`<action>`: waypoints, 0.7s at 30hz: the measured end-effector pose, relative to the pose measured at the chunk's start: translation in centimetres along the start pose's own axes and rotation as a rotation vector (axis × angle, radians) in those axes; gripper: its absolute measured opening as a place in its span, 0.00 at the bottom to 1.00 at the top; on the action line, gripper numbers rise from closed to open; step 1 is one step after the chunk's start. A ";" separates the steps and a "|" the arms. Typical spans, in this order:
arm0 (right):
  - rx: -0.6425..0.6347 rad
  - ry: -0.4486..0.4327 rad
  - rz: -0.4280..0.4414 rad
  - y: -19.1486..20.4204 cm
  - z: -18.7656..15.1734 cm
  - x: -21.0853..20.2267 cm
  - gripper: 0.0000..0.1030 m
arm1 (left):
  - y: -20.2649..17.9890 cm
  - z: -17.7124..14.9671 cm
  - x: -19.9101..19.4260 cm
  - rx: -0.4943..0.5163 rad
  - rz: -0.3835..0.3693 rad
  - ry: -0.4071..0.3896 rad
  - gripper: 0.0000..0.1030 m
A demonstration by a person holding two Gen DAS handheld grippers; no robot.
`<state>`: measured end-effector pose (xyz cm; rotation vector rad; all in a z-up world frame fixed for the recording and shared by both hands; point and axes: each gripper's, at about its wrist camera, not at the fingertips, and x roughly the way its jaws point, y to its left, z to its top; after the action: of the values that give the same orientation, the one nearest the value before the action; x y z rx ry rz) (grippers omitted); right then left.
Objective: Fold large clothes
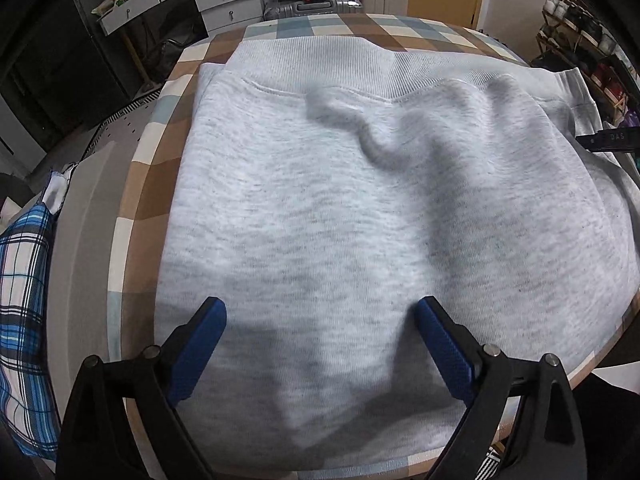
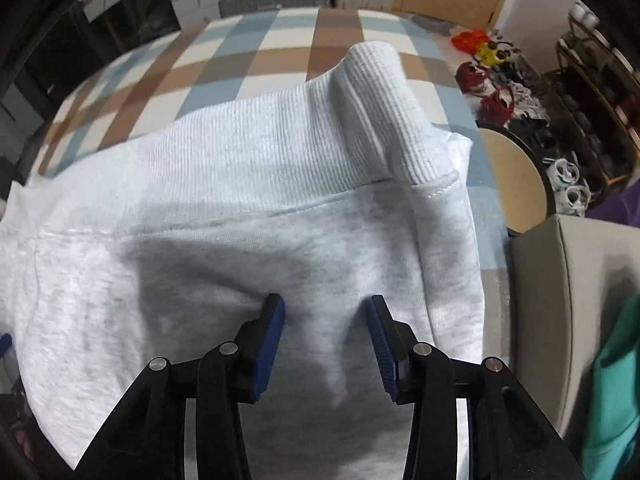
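A light grey sweatshirt point(image 1: 320, 200) lies spread over a table with a checked cloth point(image 1: 144, 184), its ribbed hem point(image 1: 320, 64) at the far side. A soft wrinkle runs across its upper middle. My left gripper point(image 1: 320, 306) hovers over the near part of the sweatshirt, open wide, with nothing between its blue pads. In the right wrist view the sweatshirt point(image 2: 200, 260) shows its right edge, and a ribbed cuff point(image 2: 384, 100) lies folded over the hem. My right gripper point(image 2: 325, 302) stands partly open over a small raised pinch of fabric; the pads do not press on it.
A blue plaid cloth point(image 1: 24, 280) lies left of the table. White drawers point(image 1: 224, 0) and a suitcase point(image 1: 320, 8) stand behind. To the right are a grey box point(image 2: 568, 300), a teal cloth point(image 2: 616, 380), a round stool point(image 2: 512, 176) and shoes point(image 2: 492, 80) on the floor.
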<state>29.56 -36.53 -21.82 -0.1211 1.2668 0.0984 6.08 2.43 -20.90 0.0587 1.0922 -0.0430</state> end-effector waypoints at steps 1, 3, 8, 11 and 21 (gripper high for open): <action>-0.019 -0.001 -0.022 0.3 -0.3 -1.0 0.40 | 0.1 0.1 0.1 -0.002 -0.003 0.000 0.92; -0.003 -0.042 -0.003 0.3 -1.5 -3.2 0.40 | -0.1 -0.1 -0.1 -0.002 0.002 -0.003 0.92; -0.097 0.009 0.169 2.3 -6.7 -5.8 0.42 | -0.2 -0.2 -0.1 0.006 0.016 -0.010 0.92; -0.220 0.145 0.161 4.4 -10.3 -3.0 0.76 | -0.2 -0.2 -0.1 0.003 0.013 -0.012 0.92; 0.016 -0.049 0.333 5.4 -10.1 -6.5 0.41 | 0.2 -0.2 -0.5 -0.009 -0.020 -0.019 0.92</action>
<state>17.35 -32.70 -18.78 0.1068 1.2298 0.3759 5.64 2.68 -20.54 0.0394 1.0740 -0.0570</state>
